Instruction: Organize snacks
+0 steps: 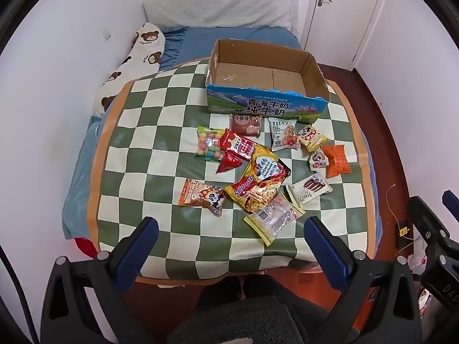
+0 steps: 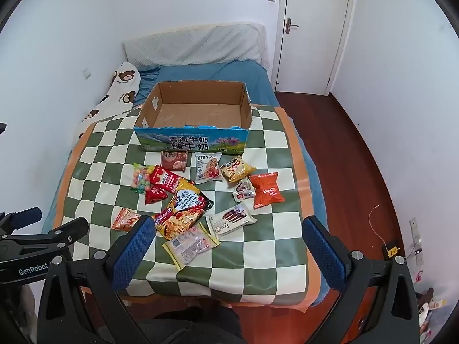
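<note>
Several snack packets lie scattered on a green-and-cream checked mat on a bed, among them a yellow Sedaap noodle pack, an orange packet, a Franzzi biscuit pack and a clear packet nearest me. An open cardboard milk box stands empty behind them. My left gripper and right gripper are both open and empty, held above the mat's near edge.
A bear-print pillow lies along the left wall. A white door and red wood floor are on the right. The right gripper's body shows at the left wrist view's right edge.
</note>
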